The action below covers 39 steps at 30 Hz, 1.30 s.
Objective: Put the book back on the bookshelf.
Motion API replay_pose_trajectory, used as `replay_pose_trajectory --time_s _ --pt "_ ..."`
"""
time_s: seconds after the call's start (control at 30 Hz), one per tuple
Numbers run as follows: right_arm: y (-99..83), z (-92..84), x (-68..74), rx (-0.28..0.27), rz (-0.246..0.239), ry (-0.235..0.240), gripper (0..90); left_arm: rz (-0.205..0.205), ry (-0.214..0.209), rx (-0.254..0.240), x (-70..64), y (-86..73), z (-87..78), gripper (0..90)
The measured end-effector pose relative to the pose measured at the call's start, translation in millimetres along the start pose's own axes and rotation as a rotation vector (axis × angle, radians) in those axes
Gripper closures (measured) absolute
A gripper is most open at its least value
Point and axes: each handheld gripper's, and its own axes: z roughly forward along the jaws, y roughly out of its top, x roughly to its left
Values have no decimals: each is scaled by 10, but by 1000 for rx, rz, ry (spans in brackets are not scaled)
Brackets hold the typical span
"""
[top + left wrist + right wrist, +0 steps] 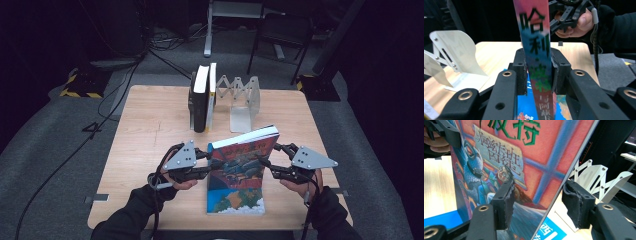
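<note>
A colourful illustrated book (241, 161) stands raised and tilted between both grippers, its white page edge facing up. My left gripper (209, 162) is shut on its spine (536, 50), which carries green characters, with a pad pressed on each side. My right gripper (267, 167) is shut on the opposite edge; one jaw lies against the front cover (524, 157) and the other sits behind the book. Directly under it, a second book (235, 200) with a blue cover (522, 110) lies flat on the table.
Two upright books (202, 97) lean in a metal expanding book rack (242, 100) at the back of the wooden table (150, 130). The rack's right-hand slots hold nothing. A chair (282, 35) and cables sit on the floor beyond.
</note>
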Motion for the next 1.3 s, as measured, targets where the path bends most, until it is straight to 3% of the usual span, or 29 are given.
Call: replay_pose_trajectory --time_s 0.13,0.3,0.43,0.67,0.8,0.9,0.97,1.03,1.13,1.3 --pt "-22 20 -6 9 8 12 399 -5 -11 27 -13 -66 -6 707" --pt "-101 101 -21 38 30 72 337 -4 -37 34 -28 -104 -20 711" --pt "-146 172 -19 47 42 108 270 -29 -67 37 -9 -176 -24 709" --pt "-185 231 -10 64 59 111 253 -39 -77 59 -23 -267 -18 707" --pt "-201 252 -23 75 71 115 181 -20 -110 71 -54 -279 -22 706" --pt "-246 292 -69 92 101 163 139 -1 -116 78 -82 -274 -19 706" --pt "-253 300 -67 98 103 168 155 -1 -110 80 -81 -273 -17 707" --pt "-231 300 -33 96 76 178 252 -9 -99 78 -54 -287 -26 707" --pt "-221 293 -18 95 66 175 269 -2 -92 81 -46 -288 -35 706" --pt "-217 164 -53 45 62 173 480 17 -45 96 -43 -280 -51 701"
